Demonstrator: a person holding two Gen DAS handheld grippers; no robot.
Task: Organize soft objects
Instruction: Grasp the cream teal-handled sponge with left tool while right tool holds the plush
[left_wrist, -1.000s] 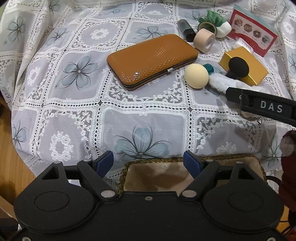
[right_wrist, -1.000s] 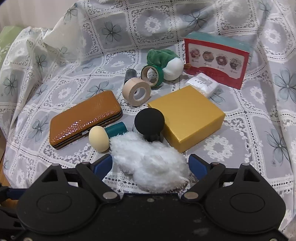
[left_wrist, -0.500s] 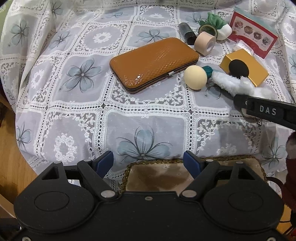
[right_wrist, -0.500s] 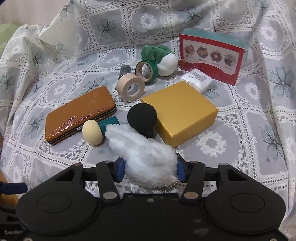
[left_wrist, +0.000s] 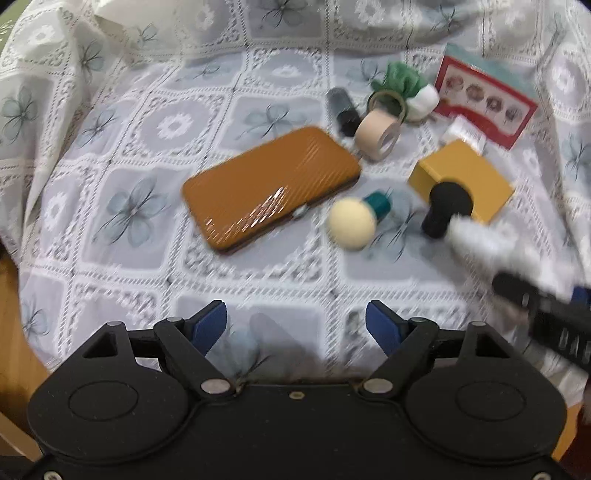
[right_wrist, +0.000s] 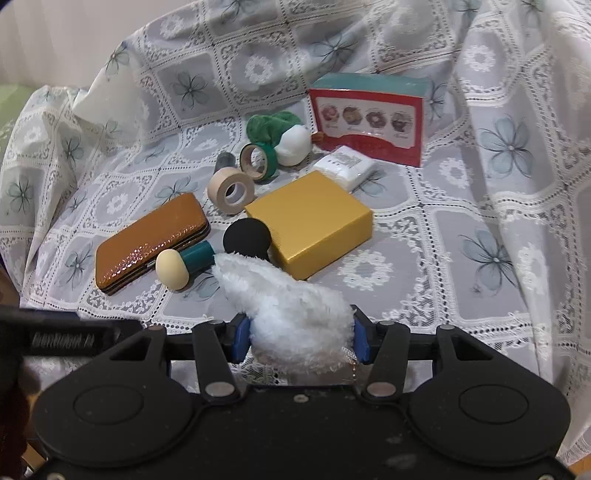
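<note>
The right gripper (right_wrist: 299, 338) has its blue pads pressed in on both sides of a white fluffy plush (right_wrist: 284, 302), so its jaws stand narrow and clamped on that soft thing. In the right wrist view the plush sits at 6 o'clock of the scene, just above the gripper body; its long axis runs from the pads up toward 11 o'clock, and its narrow tip ends just beside the black sponge ball (right_wrist: 246, 238) and the teal-based cream sponge (right_wrist: 173, 267). A thin metal chain hangs from its wide end by the right pad. The left gripper (left_wrist: 297, 325) has its jaws standing apart with nothing between them, only the lace tablecloth (left_wrist: 147, 122) below. In the blurred left wrist view the same plush shows at 3 o'clock, stretching from 4 o'clock toward 10 o'clock, its tip near the black ball. On the cloth lie a brown case (right_wrist: 151, 242) at 9 o'clock, a gold box (right_wrist: 314, 221) at centre, a beige tape roll (right_wrist: 231, 190), a green tape roll (right_wrist: 258, 160), a green-and-white plush (right_wrist: 284, 136) and a red box (right_wrist: 369, 122) toward 12 o'clock.
</note>
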